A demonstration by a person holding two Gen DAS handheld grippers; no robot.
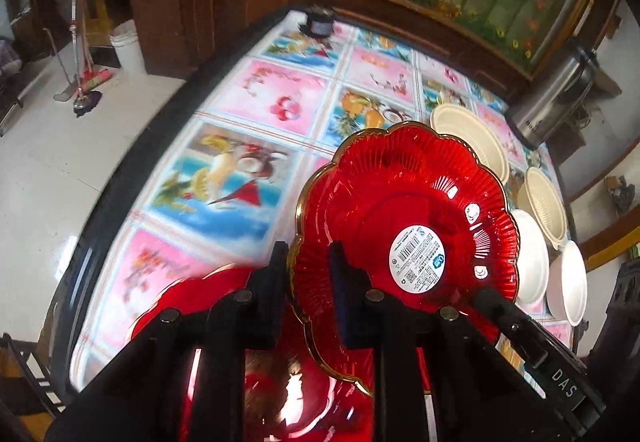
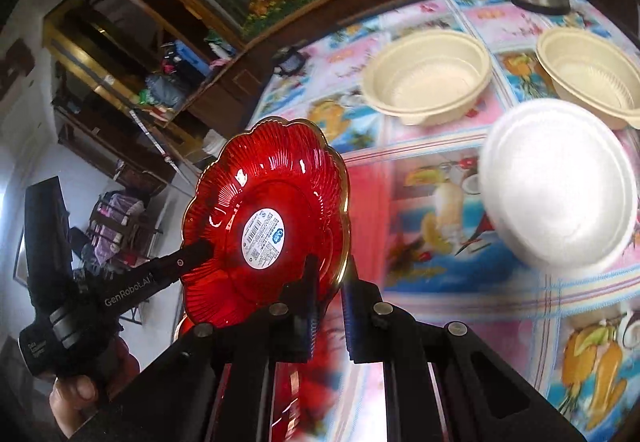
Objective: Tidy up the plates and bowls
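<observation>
While each hand-held gripper, left (image 1: 308, 274) and right (image 2: 332, 282), pinches opposite rims, the red plate (image 1: 404, 218) hangs tilted. Judging by the second red plate (image 1: 224, 290) at lower centre, it is meant for stacking.

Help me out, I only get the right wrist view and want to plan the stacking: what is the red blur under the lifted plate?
Observer: It is another red plate, lying on the table below the lifted plate.
Operator: How does the left tool hold the lifted one?
Observer: The left tool has one finger on each face of the rim and is shut on it. The right tool is shut on the rim elsewhere.
Operator: I count one white bowl. Are there more?
Observer: Yes, there are two. One white bowl sits just past the plate, with a second white bowl beside it.
</observation>
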